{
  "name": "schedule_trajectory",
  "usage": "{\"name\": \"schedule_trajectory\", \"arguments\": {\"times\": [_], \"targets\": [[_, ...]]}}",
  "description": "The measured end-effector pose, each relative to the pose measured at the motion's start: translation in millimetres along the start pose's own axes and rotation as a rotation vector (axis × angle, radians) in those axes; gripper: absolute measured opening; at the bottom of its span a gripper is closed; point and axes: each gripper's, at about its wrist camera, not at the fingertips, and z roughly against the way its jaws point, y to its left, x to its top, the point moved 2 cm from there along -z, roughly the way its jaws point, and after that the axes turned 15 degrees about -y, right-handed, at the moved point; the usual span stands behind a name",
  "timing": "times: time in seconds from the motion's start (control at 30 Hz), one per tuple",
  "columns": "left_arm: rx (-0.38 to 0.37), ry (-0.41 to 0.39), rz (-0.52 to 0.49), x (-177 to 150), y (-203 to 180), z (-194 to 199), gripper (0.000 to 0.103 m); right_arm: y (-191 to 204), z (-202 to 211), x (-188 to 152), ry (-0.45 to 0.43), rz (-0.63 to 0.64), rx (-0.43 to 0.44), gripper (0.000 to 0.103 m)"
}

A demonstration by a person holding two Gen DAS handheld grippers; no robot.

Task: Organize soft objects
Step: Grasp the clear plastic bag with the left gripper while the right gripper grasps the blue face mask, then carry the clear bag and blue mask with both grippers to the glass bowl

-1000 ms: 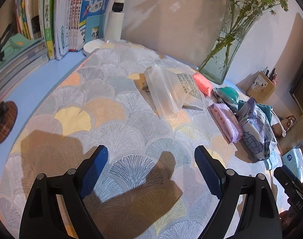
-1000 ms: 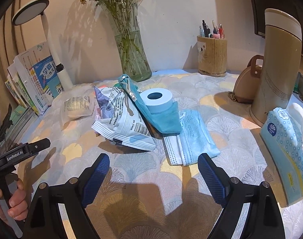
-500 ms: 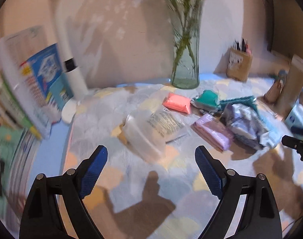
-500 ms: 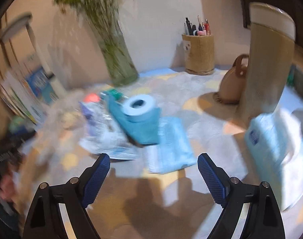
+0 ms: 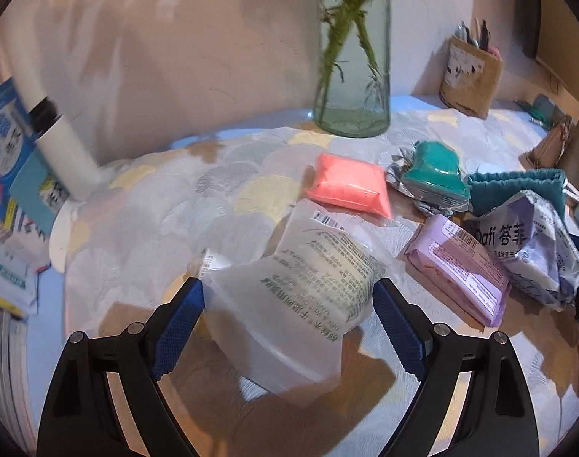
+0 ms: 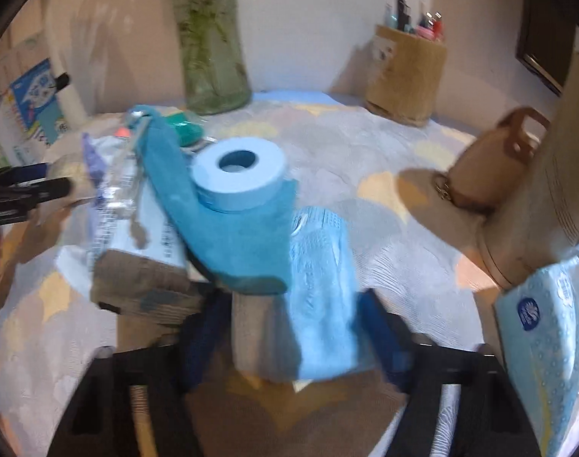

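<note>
Left wrist view: the left gripper (image 5: 287, 316) stands wide open, a clear plastic bag (image 5: 289, 297) lying between its fingers, long axis running away from it, untouched.

Right wrist view: the right gripper (image 6: 289, 327) is closing around the blue face-mask pack (image 6: 319, 297), which stretches straight ahead between the fingers.

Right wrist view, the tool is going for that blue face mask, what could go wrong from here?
1. The light blue face mask pack lies partly under the teal cloth pouch, so the closing right tool could drag the pouch along.
2. The blue tape roll rests on that pouch and could roll off.
3. The picture is blurred, so whether the pads have met the mask cannot be told; the thin pack may slip.
</note>
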Motion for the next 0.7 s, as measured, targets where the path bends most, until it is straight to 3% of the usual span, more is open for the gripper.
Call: {"name": "schedule_trajectory", "arguments": {"times": [0.03,0.1,0.17,0.33,0.57,0.7], "targets": [[-0.001,-0.011,-0.006,0.9,-3.1,-0.2,0.086,1.3,1.7,-0.5,-0.009,0.006,0.005,0.05],[-0.003,-0.026,-0.019,1.8,-7.9,1.9,0.067,4.4,5.6,-1.0,-0.024,0.02,0.023,0.037],[-0.009,-0.033,-0.033,3.1,-12.8,6.9,0.042,6.8,8.7,-2.3,-0.032,0.027,0.02,0.031],[-0.002,-0.067,0.011,0.4,-19.7,38.4,0.037,-1.7,16.8,-3.5,-0.027,-0.039,0.071,0.021],[0.008,-0.143,0.113,-19.2,-37.2,105.1,0.037,-24.9,59.0,-24.1,0.068,-0.163,0.132,0.021],[-0.029,-0.18,0.15,-33.0,-58.1,133.9,0.037,-30.1,85.5,-37.0,0.058,-0.179,0.144,0.021]]}}
